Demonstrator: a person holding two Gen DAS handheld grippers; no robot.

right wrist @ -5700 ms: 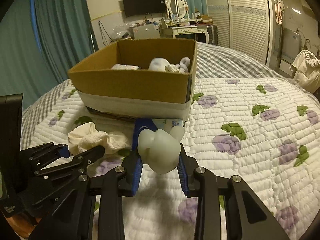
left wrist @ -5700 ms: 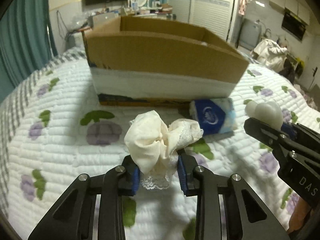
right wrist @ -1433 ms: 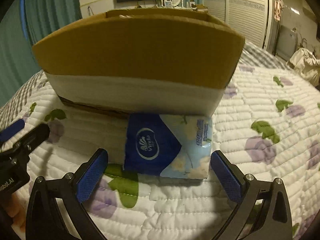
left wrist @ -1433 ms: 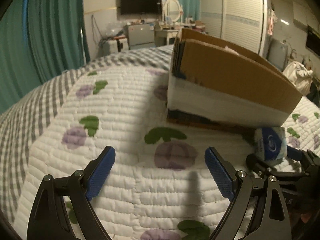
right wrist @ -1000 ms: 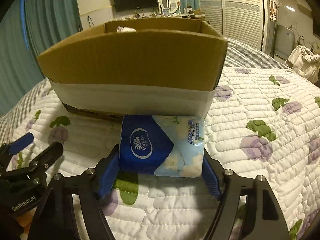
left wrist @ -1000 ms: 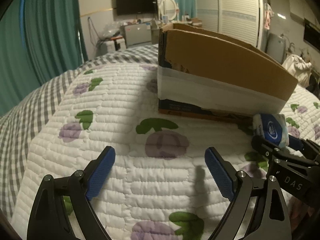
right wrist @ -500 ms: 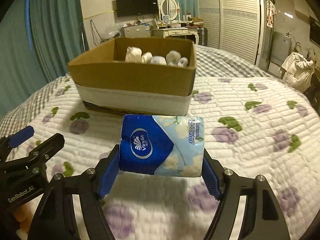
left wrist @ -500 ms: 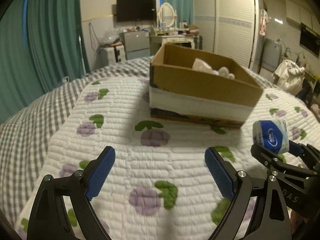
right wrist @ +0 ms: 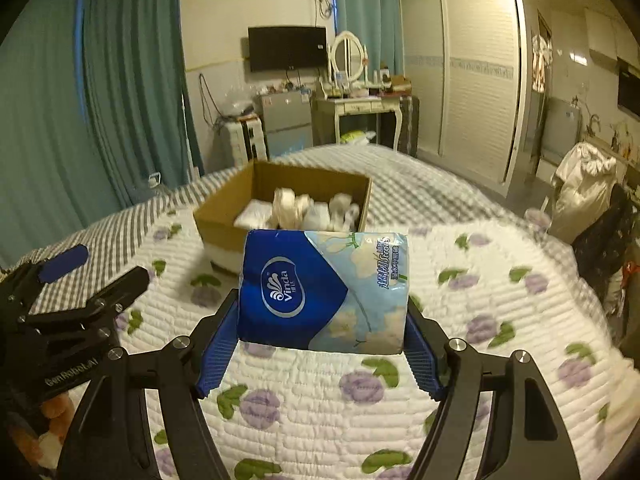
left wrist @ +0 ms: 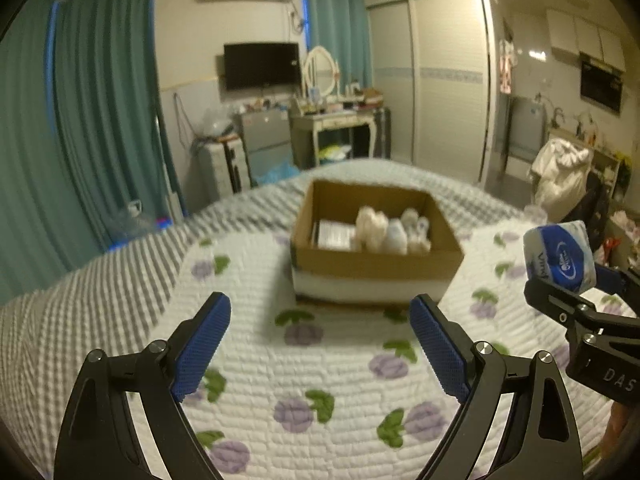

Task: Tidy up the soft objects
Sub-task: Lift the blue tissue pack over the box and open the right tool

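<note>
Cardboard box (right wrist: pixel 224 210) of white bundles (right wrist: pixel 294 206)

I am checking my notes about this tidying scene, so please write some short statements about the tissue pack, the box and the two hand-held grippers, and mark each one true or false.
1. The right hand-held gripper clamps the blue soft plastic tissue pack. True.
2. The left hand-held gripper holds a white cloth. False: its jaws stand open with nothing between them.
3. The brown open cardboard box already contains white soft items. True.
4. The tissue pack lies inside the box. False: it is held in the air, above the white flowered quilt.
5. The box stands on the floor. False: it stands on the quilt.
</note>
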